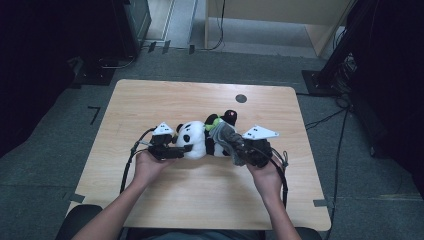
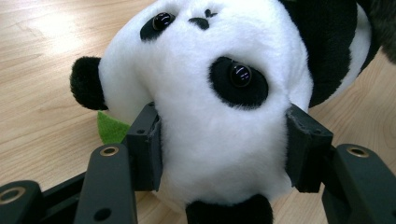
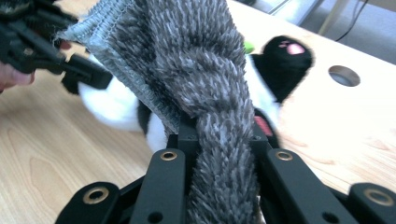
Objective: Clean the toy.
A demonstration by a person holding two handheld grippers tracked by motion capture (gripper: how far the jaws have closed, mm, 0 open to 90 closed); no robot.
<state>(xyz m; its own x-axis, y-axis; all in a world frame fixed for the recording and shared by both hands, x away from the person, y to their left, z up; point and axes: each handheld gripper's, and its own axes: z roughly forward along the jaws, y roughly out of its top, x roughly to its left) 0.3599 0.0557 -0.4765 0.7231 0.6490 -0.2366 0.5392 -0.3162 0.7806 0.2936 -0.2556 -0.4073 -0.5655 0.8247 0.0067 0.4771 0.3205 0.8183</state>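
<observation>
While one plush panda [image 1: 200, 140] lies mid-table [image 1: 150, 100] in the high view, two grippers flank it. From the left gripper [image 2: 219, 149] view, jaws clamp its soft white head, which should squash easily. From the right gripper [image 3: 224, 140] view, jaws pinch one fuzzy grey cloth [image 3: 201, 70], light and floppy, best held bunched.

Panda toy [image 2: 219, 116] cropped at top edge, left gripper view. Far paw [image 3: 285, 60] blurred behind grey cloth [image 3: 205, 84], right gripper view.
</observation>
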